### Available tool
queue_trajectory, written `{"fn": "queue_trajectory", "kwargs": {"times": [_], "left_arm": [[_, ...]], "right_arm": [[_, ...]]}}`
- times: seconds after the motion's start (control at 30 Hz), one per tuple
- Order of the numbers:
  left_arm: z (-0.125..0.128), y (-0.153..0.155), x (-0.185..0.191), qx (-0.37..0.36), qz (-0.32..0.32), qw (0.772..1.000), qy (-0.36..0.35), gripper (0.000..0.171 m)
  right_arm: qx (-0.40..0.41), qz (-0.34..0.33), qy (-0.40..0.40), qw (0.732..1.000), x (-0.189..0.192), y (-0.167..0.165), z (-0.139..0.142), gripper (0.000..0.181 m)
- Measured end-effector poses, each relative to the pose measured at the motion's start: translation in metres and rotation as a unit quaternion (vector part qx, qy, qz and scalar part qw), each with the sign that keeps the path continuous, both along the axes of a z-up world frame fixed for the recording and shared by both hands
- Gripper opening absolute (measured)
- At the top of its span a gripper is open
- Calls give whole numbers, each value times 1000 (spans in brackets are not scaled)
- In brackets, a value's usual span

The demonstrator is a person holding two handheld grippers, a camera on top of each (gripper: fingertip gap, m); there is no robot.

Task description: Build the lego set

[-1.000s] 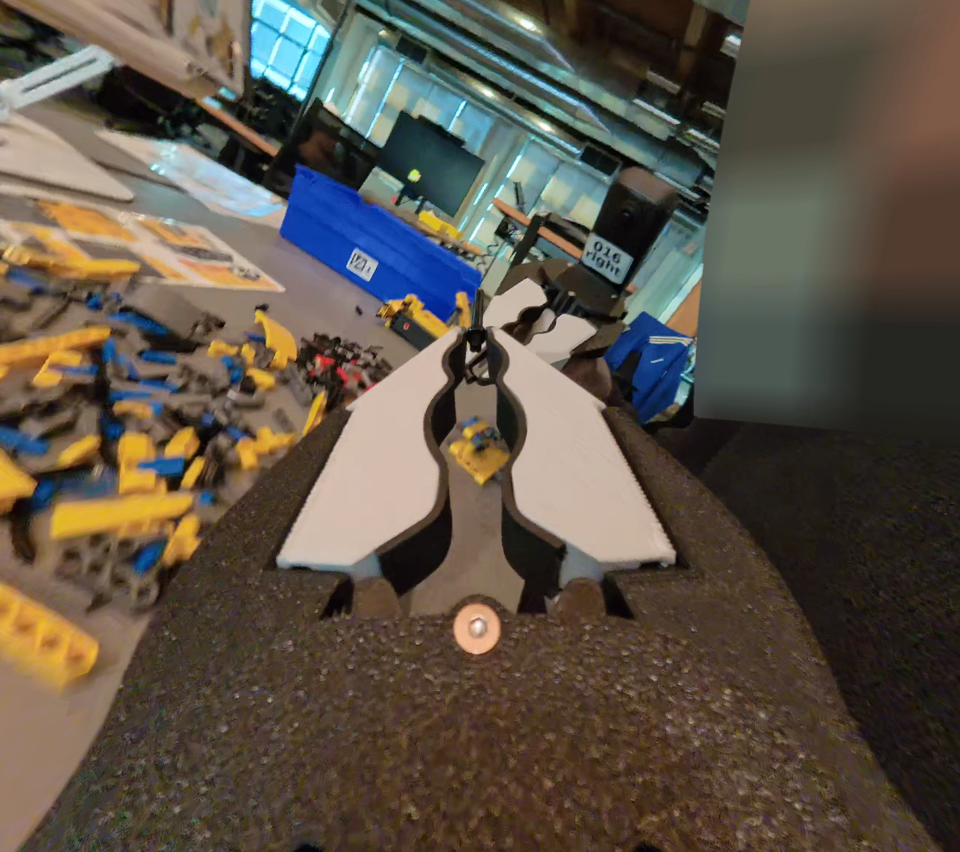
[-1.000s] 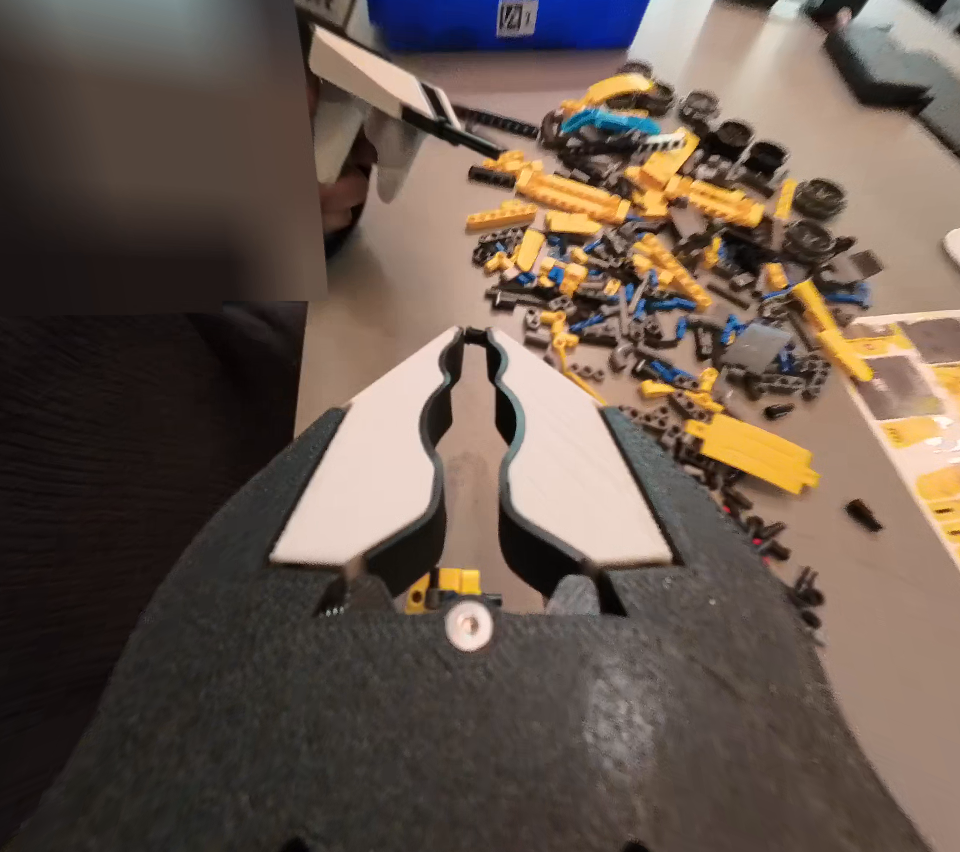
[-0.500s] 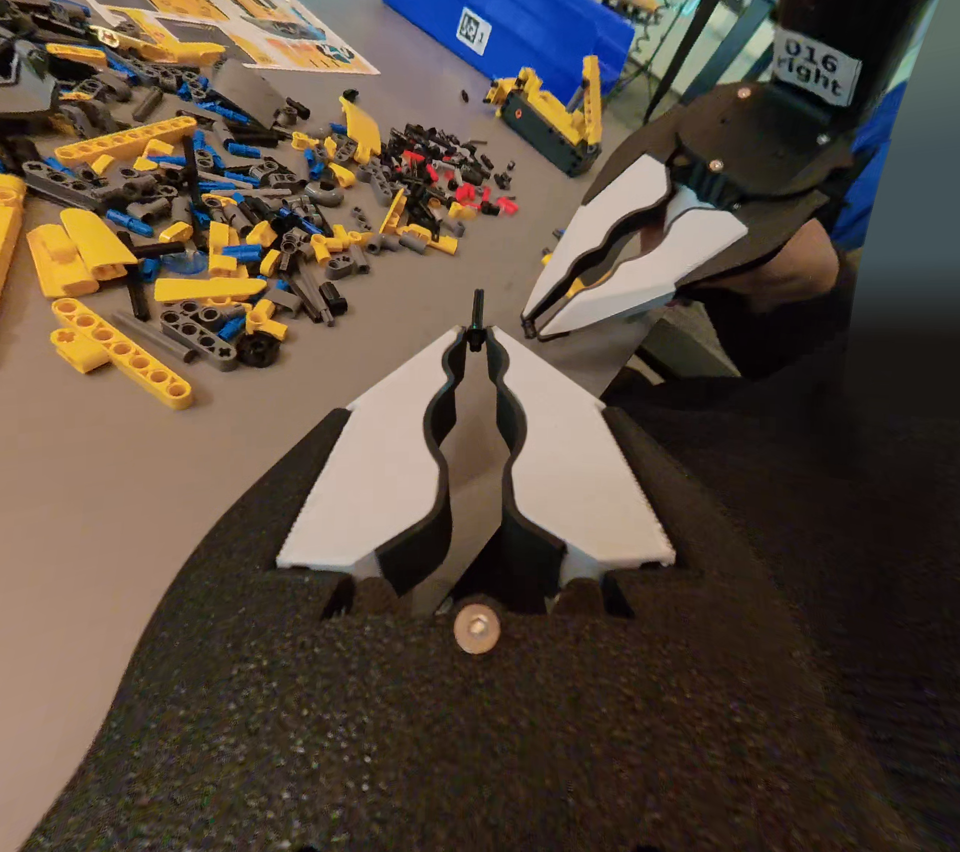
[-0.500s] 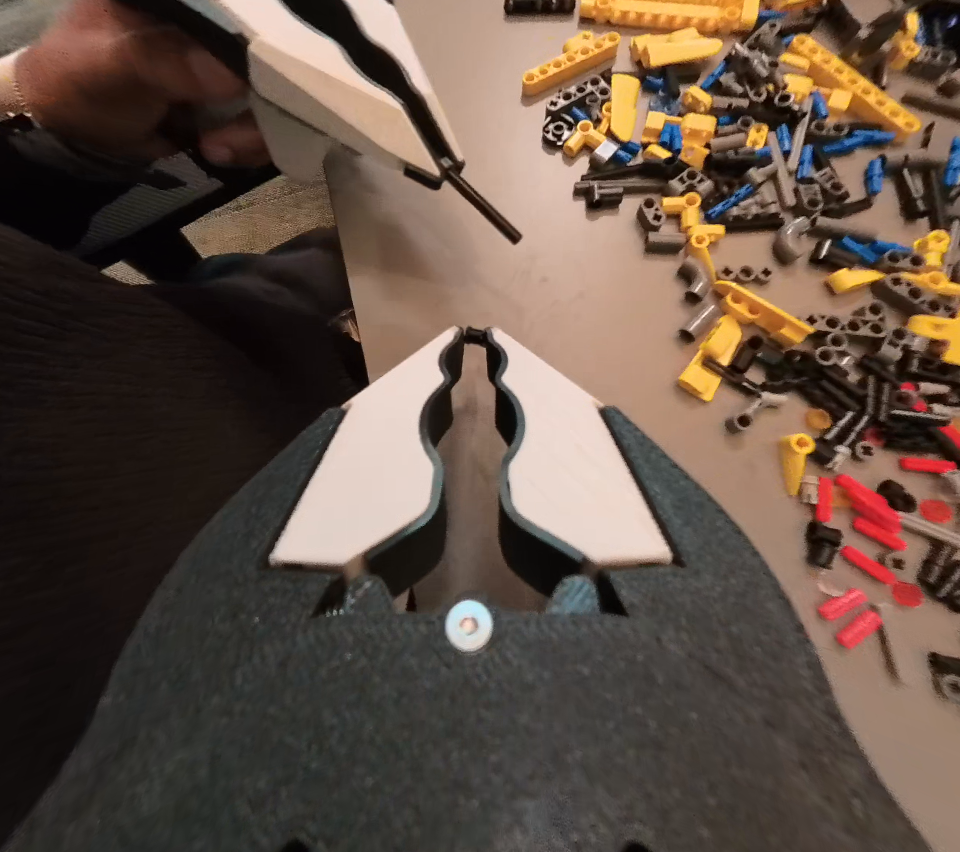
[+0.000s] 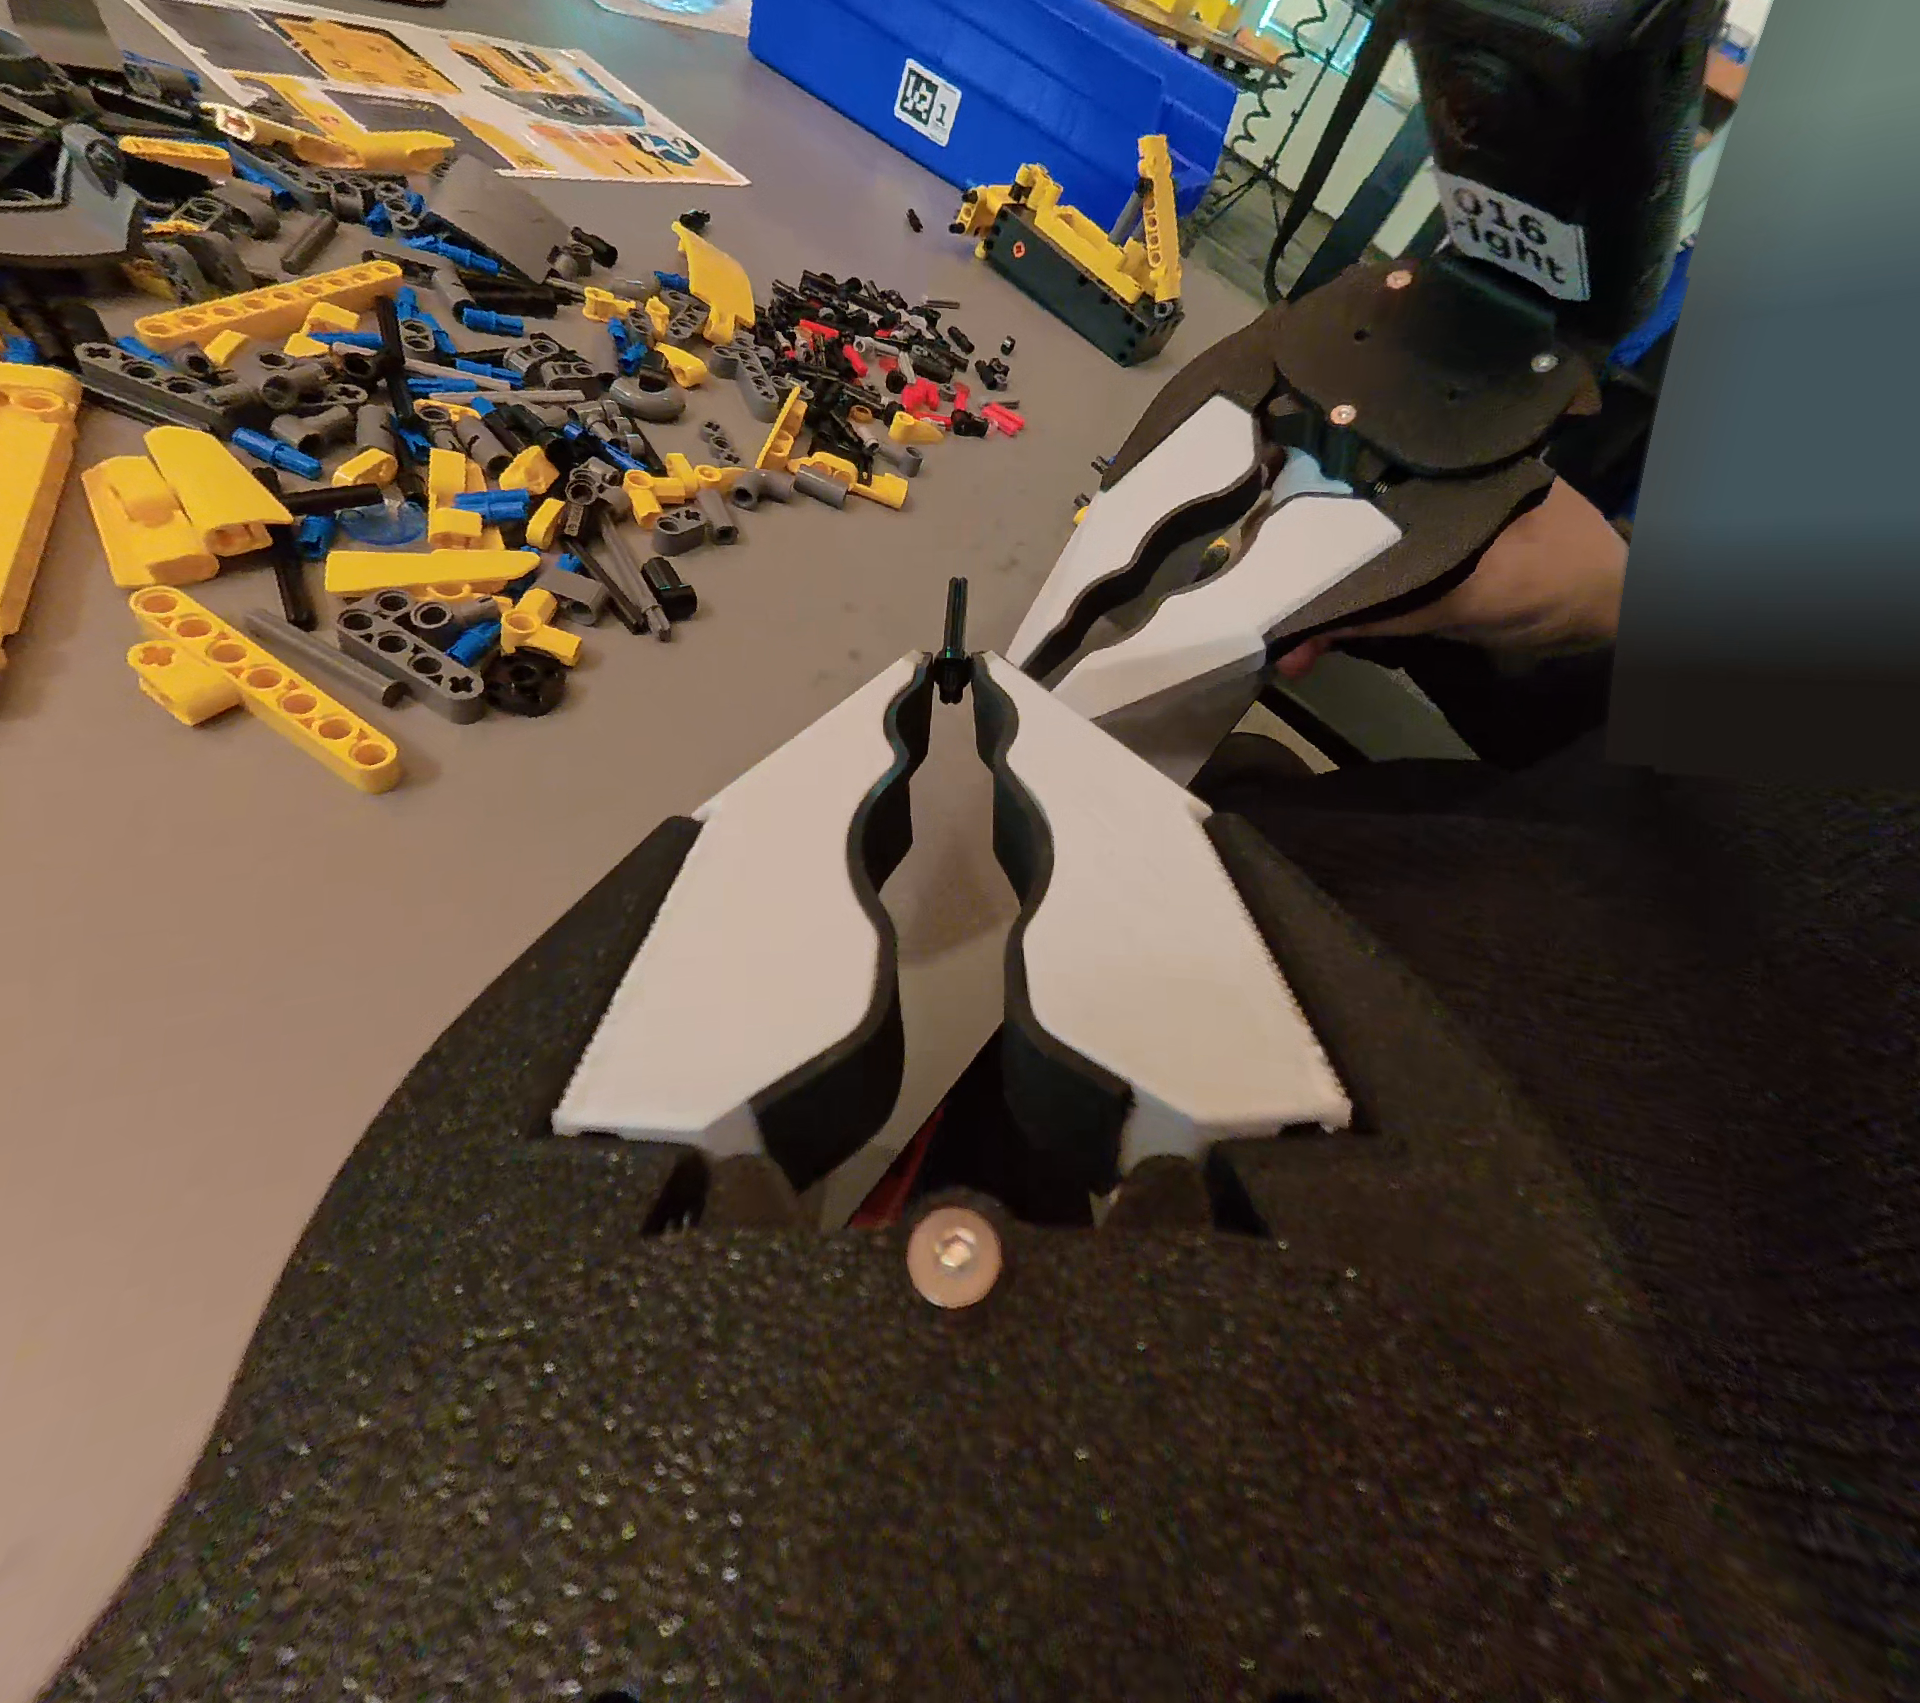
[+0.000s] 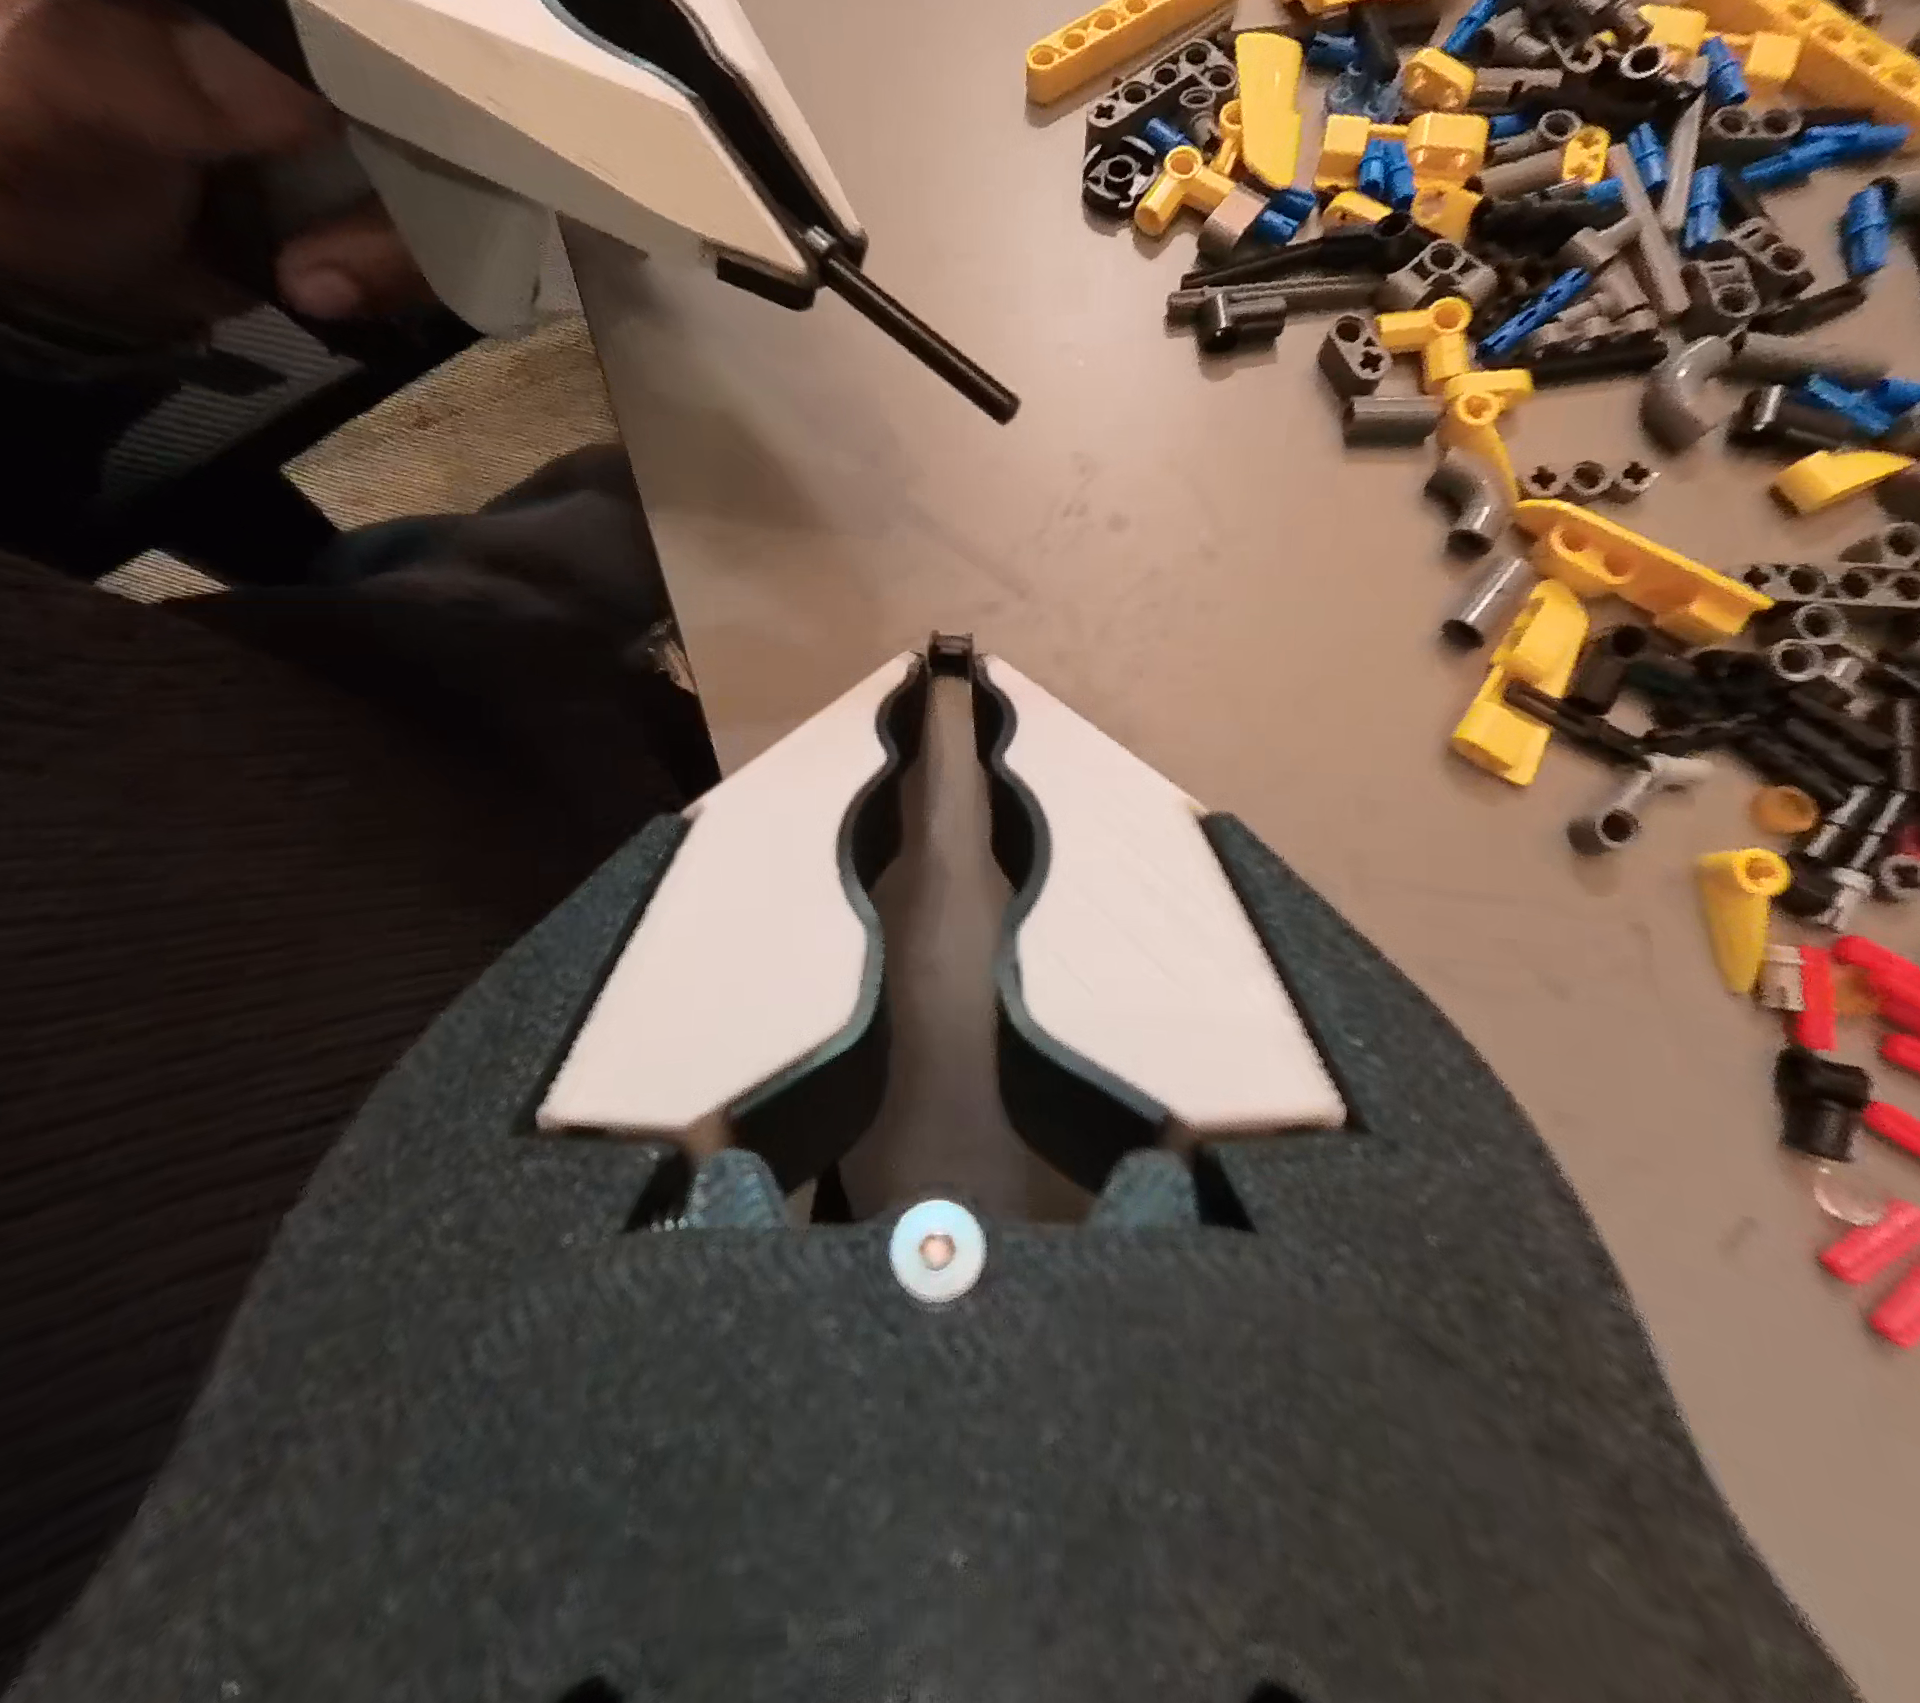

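- Two grippers over the near edge of a grey table (image 5: 260,905).
- Left gripper (image 5: 950,674): tips pinched on a thin black axle (image 5: 952,614) that sticks out toward 12 o'clock.
- Right gripper (image 6: 950,654): fingers nearly together on a small dark piece (image 6: 950,647), too small to identify.
- Loose yellow, blue and black building pieces (image 5: 436,448) at 10 o'clock; blue bin (image 5: 966,64) at 12 o'clock.
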State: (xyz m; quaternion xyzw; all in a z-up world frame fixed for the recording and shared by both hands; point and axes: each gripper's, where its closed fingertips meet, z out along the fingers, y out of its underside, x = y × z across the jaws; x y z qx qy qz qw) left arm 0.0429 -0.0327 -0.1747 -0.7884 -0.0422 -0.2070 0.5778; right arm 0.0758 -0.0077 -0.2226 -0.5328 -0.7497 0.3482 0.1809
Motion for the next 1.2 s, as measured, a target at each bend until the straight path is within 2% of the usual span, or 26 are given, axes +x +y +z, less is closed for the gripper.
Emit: {"fn": "queue_trajectory", "kwargs": {"times": [0.1, 0.33, 0.57, 0.63, 0.7, 0.8, 0.87, 1.07, 1.2], "left_arm": [[0, 0, 1, 3, -2, 1000, 1, 7], [-2, 1, 1, 8, -3, 1000, -4, 7], [-1, 0, 0, 14, -1, 1000, -3, 7], [-1, 0, -1, 16, 0, 1000, -4, 7], [-1, 0, -1, 18, 0, 1000, -5, 7], [-1, 0, -1, 21, 0, 1000, -5, 7], [-1, -1, -1, 22, 1, 1000, -3, 7], [2, -4, -4, 29, 6, 1000, 3, 7], [2, -7, -5, 36, 6, 999, -4, 7]], "right_arm": [[21, 1, 4, 1000, 0, 2, 0, 12], [-5, -2, 2, 1000, 0, 0, 0, 12], [16, 11, 26, 999, -4, -1, 5, 8], [56, 18, 45, 997, -7, 4, 9, 8], [131, 31, 62, 989, -11, 12, 11, 8], [262, 60, 57, 962, -13, 25, 4, 8], [318, 85, 55, 943, -14, 27, 3, 8], [395, 126, 47, 909, -12, 22, 3, 8], [382, 137, 37, 913, -8, 16, 2, 8]]}}
